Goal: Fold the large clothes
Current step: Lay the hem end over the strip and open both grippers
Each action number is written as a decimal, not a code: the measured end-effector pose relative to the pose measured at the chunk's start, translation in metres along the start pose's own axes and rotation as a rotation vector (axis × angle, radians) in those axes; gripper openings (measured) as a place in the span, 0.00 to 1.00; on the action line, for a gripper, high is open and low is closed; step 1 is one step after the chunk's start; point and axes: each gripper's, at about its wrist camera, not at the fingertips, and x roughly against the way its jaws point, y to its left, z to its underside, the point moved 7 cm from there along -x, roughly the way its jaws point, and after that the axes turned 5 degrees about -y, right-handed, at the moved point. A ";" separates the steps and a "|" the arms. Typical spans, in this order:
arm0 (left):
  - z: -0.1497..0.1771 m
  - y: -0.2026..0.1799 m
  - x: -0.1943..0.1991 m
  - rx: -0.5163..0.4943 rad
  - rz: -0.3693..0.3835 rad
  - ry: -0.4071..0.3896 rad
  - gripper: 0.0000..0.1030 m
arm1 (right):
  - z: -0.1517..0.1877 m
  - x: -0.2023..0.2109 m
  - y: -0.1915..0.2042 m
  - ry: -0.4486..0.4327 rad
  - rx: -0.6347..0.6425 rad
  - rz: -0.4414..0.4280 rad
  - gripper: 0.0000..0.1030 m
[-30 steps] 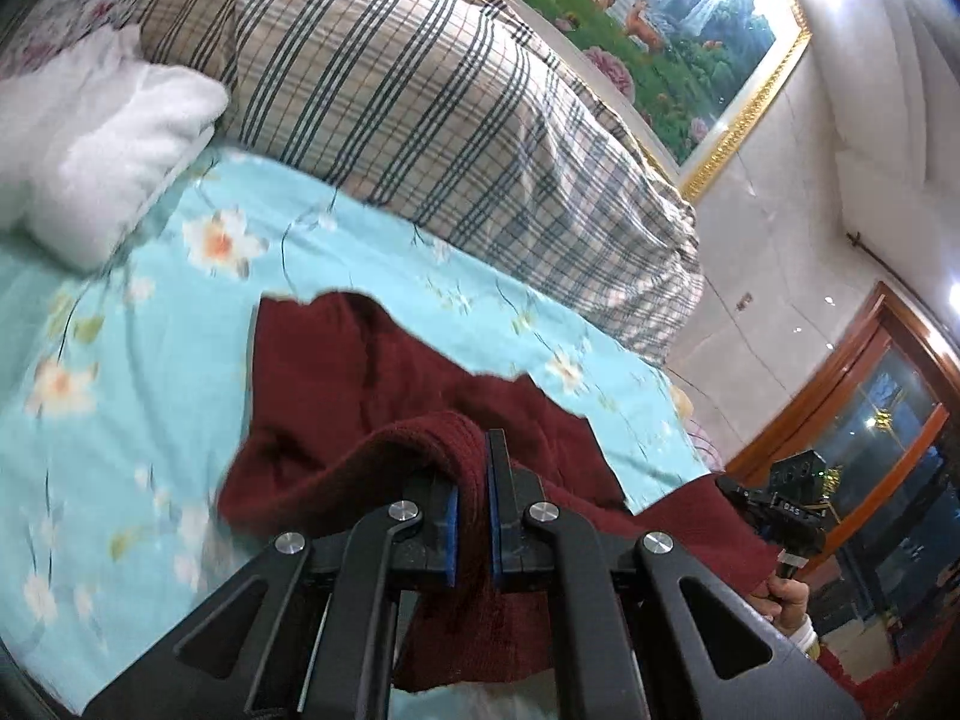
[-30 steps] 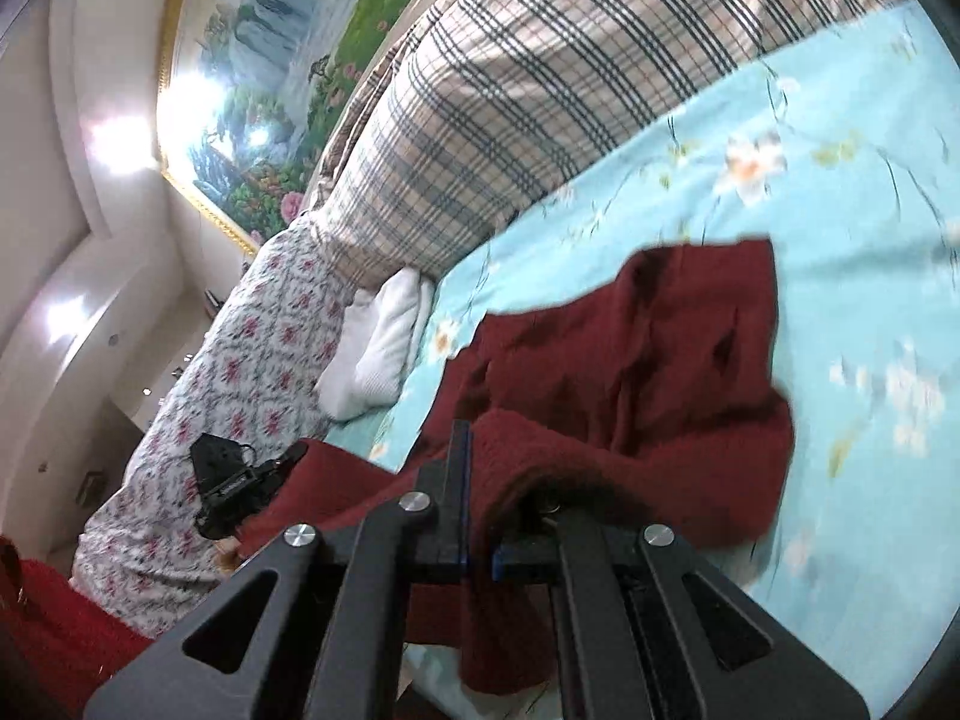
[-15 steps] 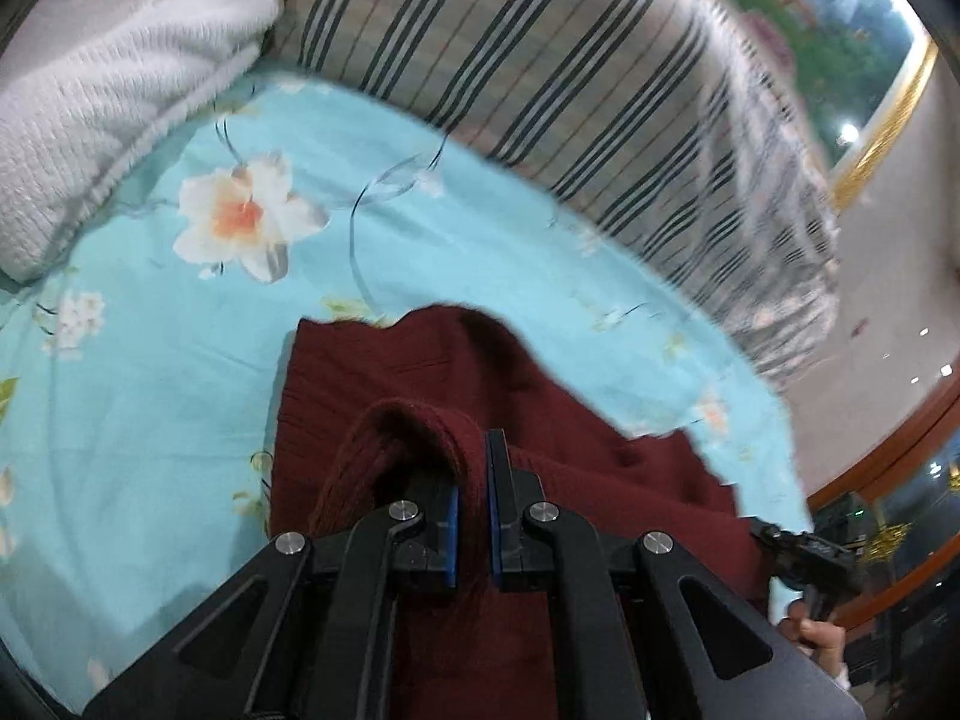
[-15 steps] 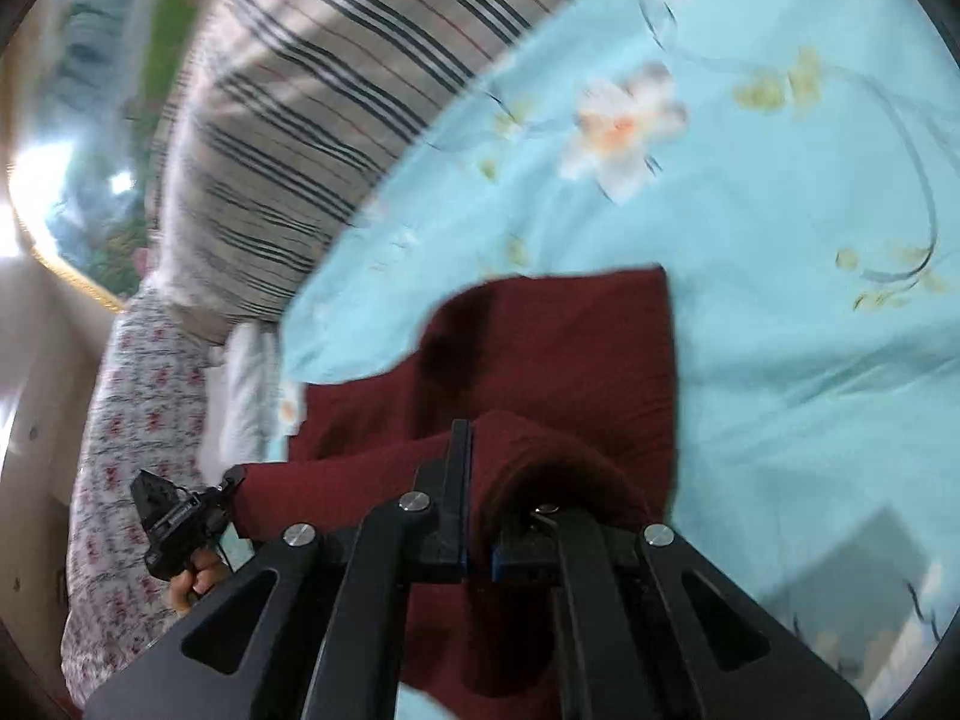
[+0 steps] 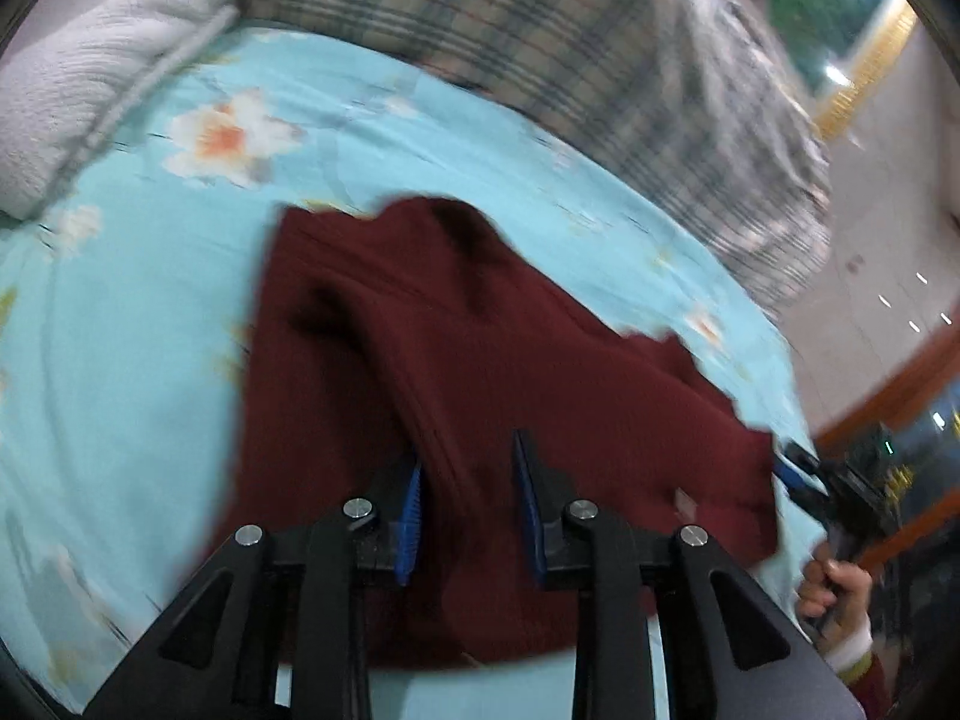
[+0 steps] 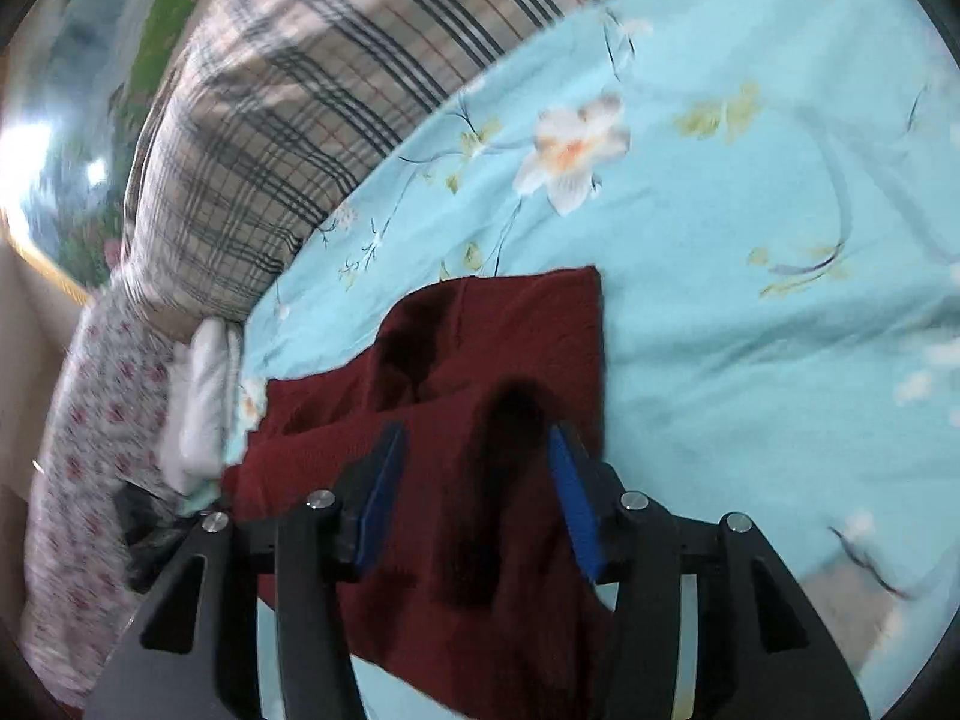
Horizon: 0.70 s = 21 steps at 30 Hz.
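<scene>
One dark red garment lies on one light blue floral bedsheet, with two grippers over it: the left gripper and the right gripper. There is one plaid pillow, one white folded towel, and one pink-flowered quilt

Left wrist view: sits low behind left claw, close above the bed, facing the far plaid pillow. Right wrist view: same height behind right claw, also facing that pillow. Shared: dark red garment, white towel, blue floral sheet. Right claw shows at right edge of left view.
</scene>
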 end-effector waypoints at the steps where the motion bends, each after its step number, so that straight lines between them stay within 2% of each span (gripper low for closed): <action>1: 0.010 -0.013 0.000 -0.022 0.024 0.018 0.26 | 0.008 0.000 0.013 0.020 0.046 -0.024 0.49; 3: 0.027 -0.038 -0.010 -0.060 0.074 0.071 0.26 | 0.030 -0.007 0.045 0.097 0.165 -0.090 0.49; 5: 0.039 -0.060 -0.027 -0.102 0.111 0.136 0.26 | 0.054 -0.025 0.074 0.190 0.295 -0.118 0.49; 7: 0.045 -0.071 -0.049 -0.160 0.076 0.199 0.27 | 0.070 -0.044 0.087 0.250 0.407 -0.078 0.49; 9: 0.045 -0.071 -0.064 -0.180 0.050 0.230 0.28 | 0.076 -0.065 0.089 0.291 0.484 -0.015 0.49; 12: 0.028 -0.064 -0.077 -0.140 0.062 0.221 0.24 | 0.052 -0.083 0.075 0.258 0.456 0.025 0.47; 13: 0.018 -0.060 -0.078 -0.132 0.056 0.211 0.17 | 0.041 -0.084 0.069 0.233 0.430 0.035 0.47; 17: -0.028 -0.046 -0.084 -0.117 0.033 0.137 0.15 | -0.018 -0.087 0.036 0.094 0.283 0.105 0.47; 19: -0.053 -0.038 -0.086 -0.120 -0.016 0.084 0.17 | -0.038 -0.087 0.020 0.047 0.235 0.162 0.48; 21: -0.073 -0.023 -0.088 -0.138 -0.113 0.029 0.24 | -0.051 -0.089 0.006 0.021 0.168 0.186 0.49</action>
